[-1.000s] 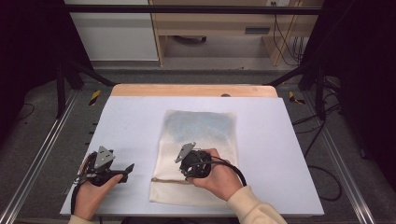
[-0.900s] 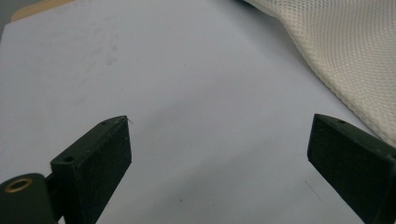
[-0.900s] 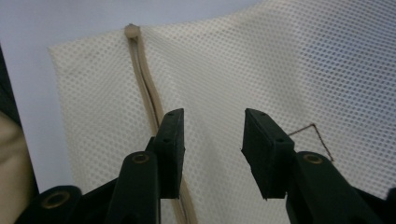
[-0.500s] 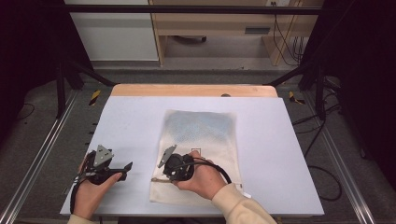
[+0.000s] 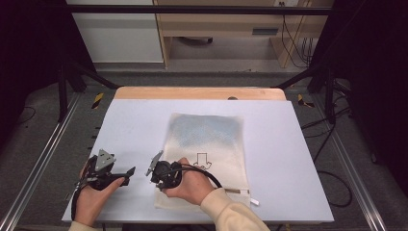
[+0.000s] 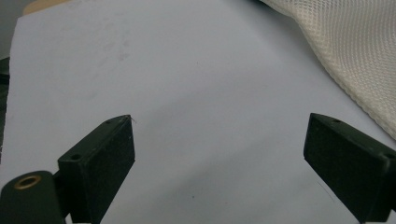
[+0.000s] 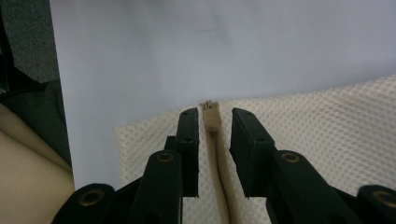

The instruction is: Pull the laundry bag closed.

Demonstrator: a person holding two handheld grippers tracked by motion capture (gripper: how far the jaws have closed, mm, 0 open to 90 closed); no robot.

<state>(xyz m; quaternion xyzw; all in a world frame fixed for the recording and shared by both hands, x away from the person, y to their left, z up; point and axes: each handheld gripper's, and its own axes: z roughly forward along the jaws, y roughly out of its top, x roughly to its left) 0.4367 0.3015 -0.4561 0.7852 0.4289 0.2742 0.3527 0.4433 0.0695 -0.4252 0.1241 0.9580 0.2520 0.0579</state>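
Note:
A cream mesh bag with an arrow mark lies flat on the white table. My right gripper is over the bag's near left corner. A tan cord runs between its two jaws. The jaws have just been closing and stand narrow, with a thin gap on each side of the cord, so they are open. To the left of the bag my left gripper rests low over the bare table. Its jaws are wide open with nothing between them, and the mesh edge lies at the upper right.
The table's near edge is just behind both hands. Its far edge is a wooden strip. Metal rails run down both sides. The cord's other end with a white tag lies at the bag's near right corner.
My right hand has slid left along the bag's near edge to its left corner, and its jaws have narrowed around the cord. The left hand has stayed put.

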